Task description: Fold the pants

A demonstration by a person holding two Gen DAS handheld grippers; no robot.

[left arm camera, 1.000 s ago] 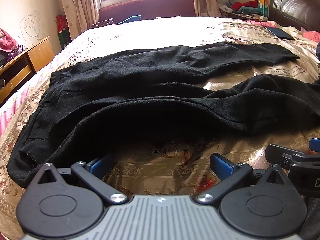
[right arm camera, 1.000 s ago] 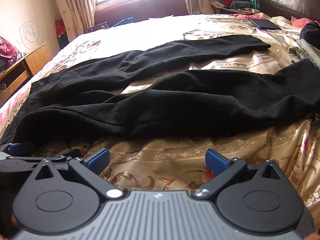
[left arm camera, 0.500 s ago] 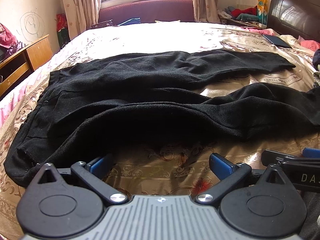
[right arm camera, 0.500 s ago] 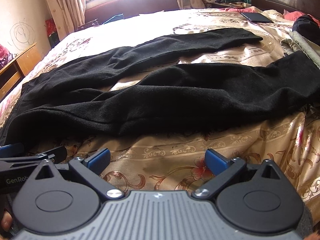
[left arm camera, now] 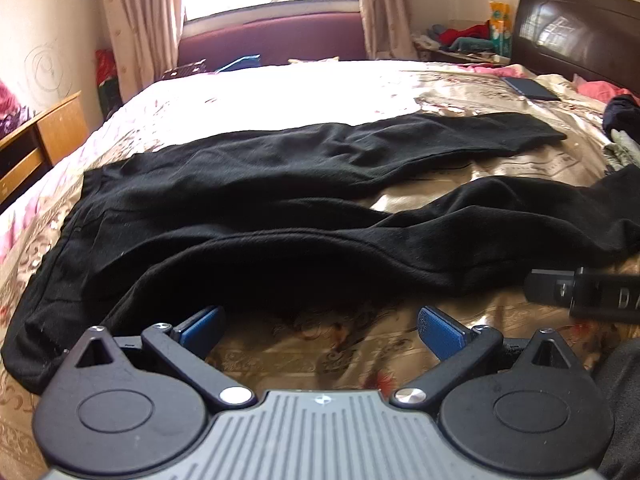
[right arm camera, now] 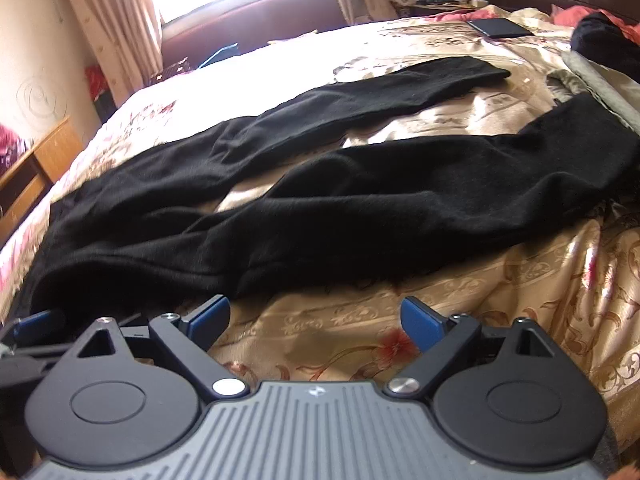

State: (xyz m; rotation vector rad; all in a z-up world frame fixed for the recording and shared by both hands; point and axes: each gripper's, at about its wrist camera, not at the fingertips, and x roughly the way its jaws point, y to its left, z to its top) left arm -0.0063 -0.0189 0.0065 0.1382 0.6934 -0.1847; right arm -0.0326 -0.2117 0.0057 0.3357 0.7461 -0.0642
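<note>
Black pants (left arm camera: 280, 200) lie spread along the bed's (left arm camera: 360, 344) near edge, both grippers (left arm camera: 320, 326) (right arm camera: 316, 316) gaping empty beside them; only the right view shows the nearer leg's hem.

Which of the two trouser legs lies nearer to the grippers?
The front leg, whose edge lies just beyond both open grippers; the other leg stretches behind it toward the window.

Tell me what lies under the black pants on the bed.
Under the black fleece pants only the gold floral satin bedspread shows, visible in the gap between the two legs. Whatever lies beneath the fabric itself is covered.
</note>
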